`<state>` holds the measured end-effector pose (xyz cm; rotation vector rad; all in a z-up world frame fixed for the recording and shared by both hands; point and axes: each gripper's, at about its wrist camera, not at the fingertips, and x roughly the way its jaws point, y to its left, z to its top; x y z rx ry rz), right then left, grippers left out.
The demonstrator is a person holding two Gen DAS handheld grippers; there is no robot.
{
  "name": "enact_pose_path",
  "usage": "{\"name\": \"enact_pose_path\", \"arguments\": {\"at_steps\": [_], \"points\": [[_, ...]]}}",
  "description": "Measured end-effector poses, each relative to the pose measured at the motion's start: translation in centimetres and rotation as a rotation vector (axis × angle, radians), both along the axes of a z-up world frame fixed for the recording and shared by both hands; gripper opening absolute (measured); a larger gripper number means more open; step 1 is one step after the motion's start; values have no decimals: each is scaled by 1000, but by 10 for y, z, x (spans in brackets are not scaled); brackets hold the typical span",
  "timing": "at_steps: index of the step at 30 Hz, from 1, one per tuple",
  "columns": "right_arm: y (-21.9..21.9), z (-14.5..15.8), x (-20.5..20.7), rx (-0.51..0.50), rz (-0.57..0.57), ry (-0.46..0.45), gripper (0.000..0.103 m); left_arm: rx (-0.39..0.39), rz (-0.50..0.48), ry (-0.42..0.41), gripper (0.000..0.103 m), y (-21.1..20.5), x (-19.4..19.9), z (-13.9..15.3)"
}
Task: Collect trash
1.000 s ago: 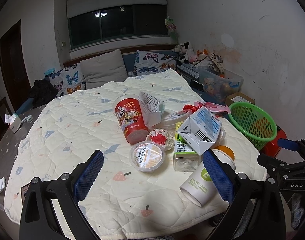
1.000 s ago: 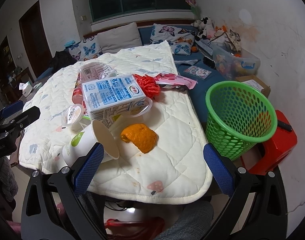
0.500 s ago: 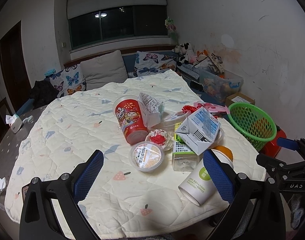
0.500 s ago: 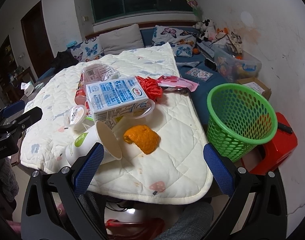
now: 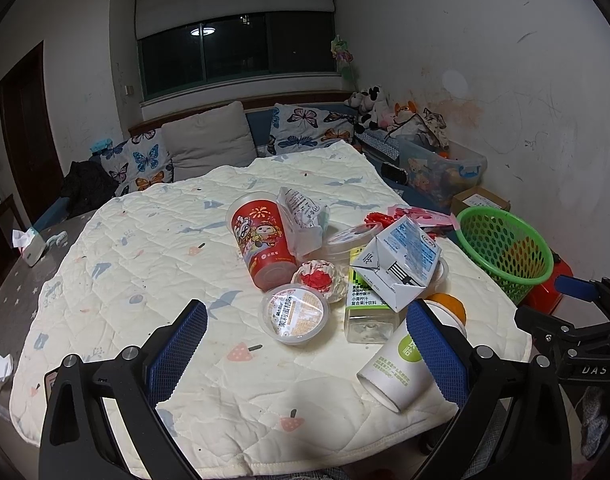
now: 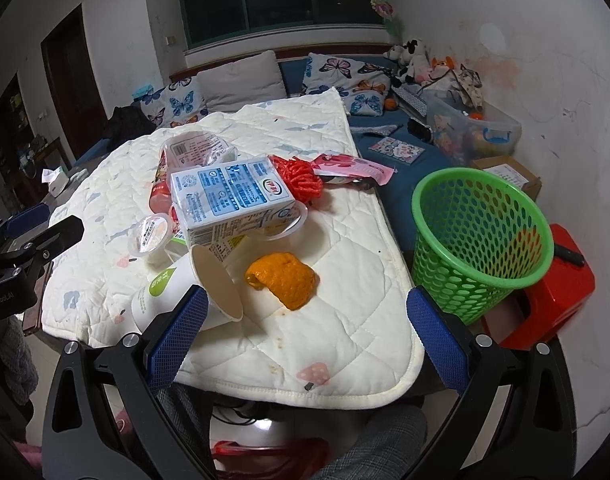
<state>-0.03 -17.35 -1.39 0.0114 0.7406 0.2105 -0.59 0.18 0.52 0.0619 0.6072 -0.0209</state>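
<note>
My left gripper (image 5: 305,354) and right gripper (image 6: 307,330) gape wide, empty. I judge nothing is collected yet: next I must close on the peel (image 6: 284,280) at centre frame, then carry it to the one basket (image 6: 481,236) at right. One carton (image 6: 233,200), one paper cup (image 6: 185,288).

Free room: bare quilted surface (image 5: 145,248) on the left and along the near edge; open mouth of the green basket (image 6: 481,240) beside the surface. Obstacles: clustered red cup (image 5: 261,240), milk carton (image 6: 229,200), tipped paper cup (image 6: 185,284), orange peel (image 6: 285,280).
</note>
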Motion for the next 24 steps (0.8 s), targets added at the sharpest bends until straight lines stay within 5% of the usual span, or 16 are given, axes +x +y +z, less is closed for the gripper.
{"name": "enact_pose_path", "arguments": {"at_steps": [24], "points": [[5, -4, 14, -1, 14, 22, 99, -3, 6, 33, 97, 3, 15, -7]]}}
